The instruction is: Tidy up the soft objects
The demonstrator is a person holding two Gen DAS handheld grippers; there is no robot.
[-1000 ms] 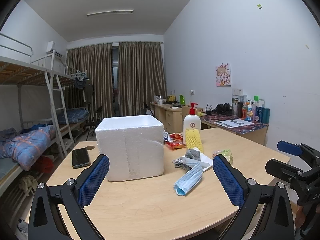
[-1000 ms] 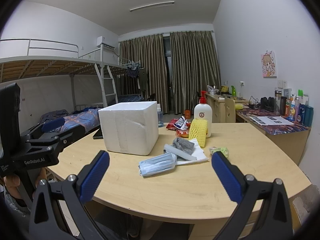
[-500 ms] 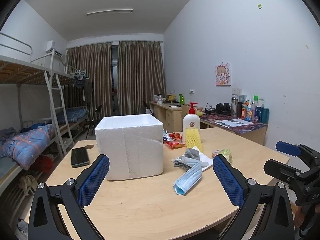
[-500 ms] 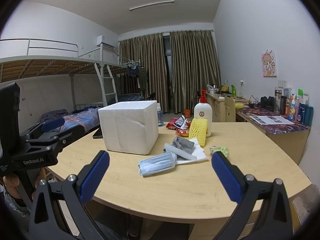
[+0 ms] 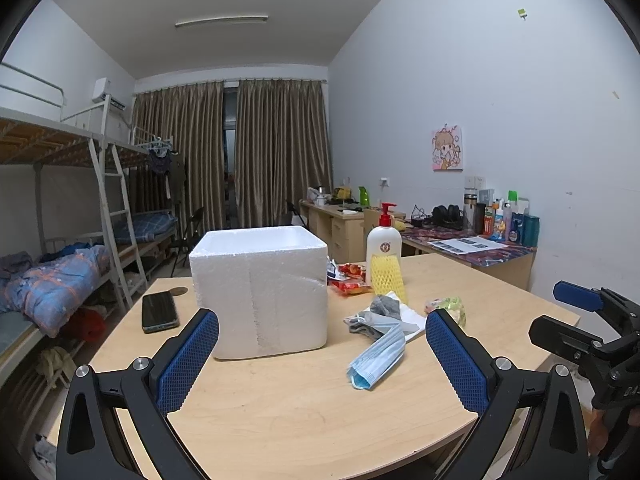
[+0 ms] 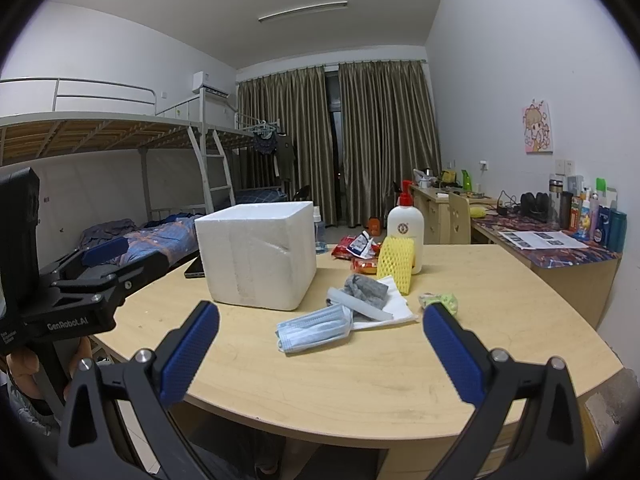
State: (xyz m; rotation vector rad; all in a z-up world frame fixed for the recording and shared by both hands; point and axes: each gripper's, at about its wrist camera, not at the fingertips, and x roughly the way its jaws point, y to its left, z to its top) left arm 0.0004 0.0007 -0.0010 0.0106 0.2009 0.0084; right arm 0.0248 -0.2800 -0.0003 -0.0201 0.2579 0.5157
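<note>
A white foam box (image 5: 260, 292) (image 6: 256, 252) stands on the wooden table (image 5: 300, 412) (image 6: 360, 376). To its right lie a blue face mask (image 5: 376, 362) (image 6: 316, 328), a grey sock (image 5: 386, 306) (image 6: 366, 286) on a white tissue (image 6: 394, 308), a yellow foam net (image 5: 386, 274) (image 6: 396, 262) and a small green item (image 5: 450, 306) (image 6: 440, 300). My left gripper (image 5: 320, 360) is open and empty over the table's near edge. My right gripper (image 6: 320, 356) is open and empty, short of the mask.
A white pump bottle (image 5: 383, 242) (image 6: 406, 232) and red snack packets (image 5: 348, 278) (image 6: 356, 246) stand behind the soft things. A black phone (image 5: 159, 312) lies left of the box. A bunk bed (image 5: 60, 264) is at the left, desks (image 5: 472, 248) along the right wall.
Both views have shifted only slightly; both grippers stay open and nothing on the table has moved.
</note>
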